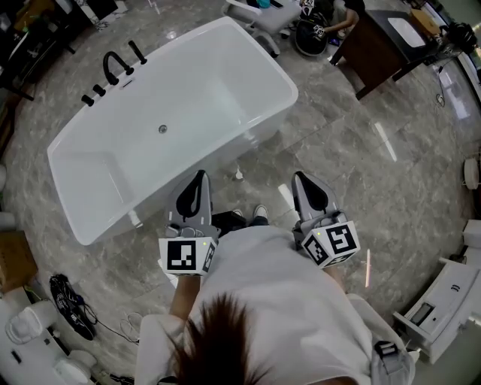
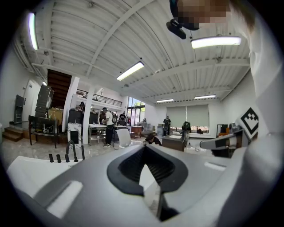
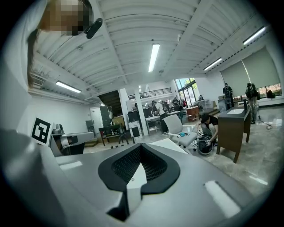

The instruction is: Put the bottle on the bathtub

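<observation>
Seen from above, a person in a white top stands on a grey marble floor [image 1: 361,165] & holds a gripper in each hand, both level at chest height & pointing away from the body. The left gripper [image 1: 200,177] is clenched, pads pressed together w/ nothing btwn them; its own view shows the same, the dark pads meeting at the tip [image 2: 144,147]. The right gripper [image 1: 299,177] is clenched & empty too, pads meeting at the tip in its own view [image 3: 140,145]. Each carries a marker cube, left [image 1: 186,256] & right [image 1: 331,244], near the body. A white tub [image 1: 195,90] lies on the floor, far & left of the grippers, set at a slant; the left gripper's tip points at its near wall, the right gripper points past its right end. The tub is bare inside, w/ a drain [image 1: 162,128] in its bottom & a black tap [image 1: 113,68] on its far left rim. No view shows where the bottle is. The person's shoes [image 1: 259,213] show btwn the grippers. Far right stands a dark vanity [image 1: 376,49] w/ a white basin top; just left of it someone crouches [image 1: 338,19] over gear on the floor. White fixtures [image 1: 443,301] sit near right; cables [image 1: 71,301] lie near left.
</observation>
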